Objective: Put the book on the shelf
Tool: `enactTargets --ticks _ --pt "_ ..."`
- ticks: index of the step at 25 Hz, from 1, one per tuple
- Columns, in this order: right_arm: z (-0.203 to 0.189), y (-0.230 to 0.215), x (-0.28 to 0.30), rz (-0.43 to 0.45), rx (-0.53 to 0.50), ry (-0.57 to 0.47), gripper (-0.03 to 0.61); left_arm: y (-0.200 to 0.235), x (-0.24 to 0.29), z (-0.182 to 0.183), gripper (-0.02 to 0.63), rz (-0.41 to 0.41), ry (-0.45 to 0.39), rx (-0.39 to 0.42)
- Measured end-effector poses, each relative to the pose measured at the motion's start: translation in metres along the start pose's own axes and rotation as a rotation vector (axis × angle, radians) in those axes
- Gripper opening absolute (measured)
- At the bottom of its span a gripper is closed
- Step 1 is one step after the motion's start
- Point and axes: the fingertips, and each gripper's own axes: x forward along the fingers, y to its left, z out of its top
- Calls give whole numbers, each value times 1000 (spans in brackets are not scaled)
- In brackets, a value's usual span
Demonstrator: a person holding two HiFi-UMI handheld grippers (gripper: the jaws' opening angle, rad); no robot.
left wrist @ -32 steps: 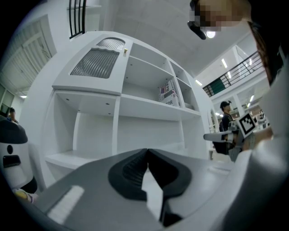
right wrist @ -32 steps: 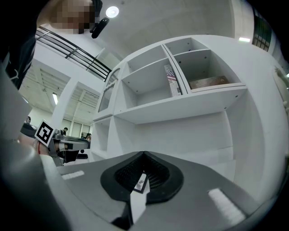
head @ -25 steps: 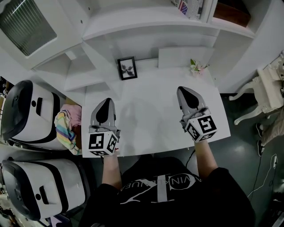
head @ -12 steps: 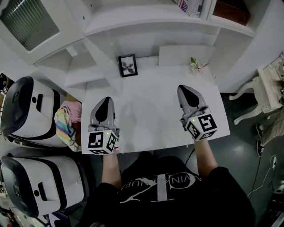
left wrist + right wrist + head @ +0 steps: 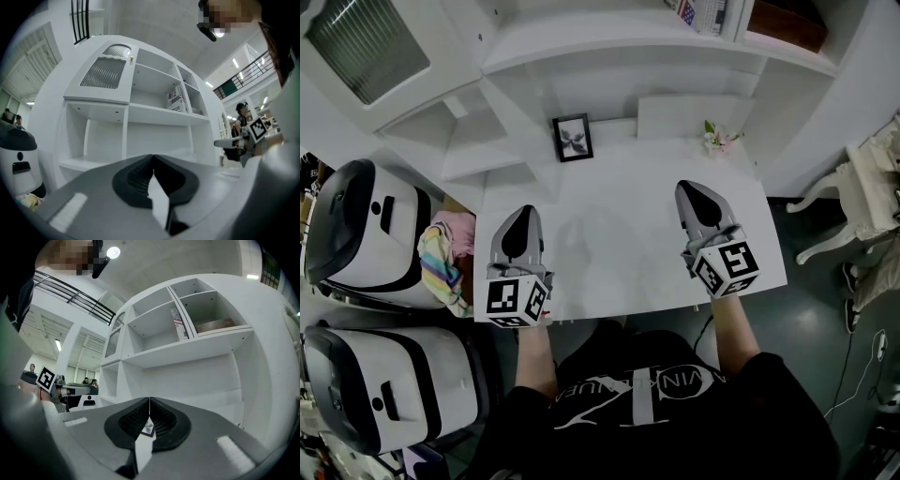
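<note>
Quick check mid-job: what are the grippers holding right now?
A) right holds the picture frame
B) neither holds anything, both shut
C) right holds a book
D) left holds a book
B: the left gripper and the right gripper each show jaws closed together with nothing between them.

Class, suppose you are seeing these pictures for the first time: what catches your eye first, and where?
Two grippers with black-and-white marker cubes, the left gripper and right gripper, are held side by side over a white desk, both shut and empty. A small framed picture stands at the desk's back, and books sit on the shelf above, upper right.
</note>
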Motion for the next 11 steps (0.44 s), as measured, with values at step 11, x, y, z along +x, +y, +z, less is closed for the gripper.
enactTargets --ticks 11 --pt "-1 -6 -4 -7 5 1 8 -4 -1 1 0 2 0 7"
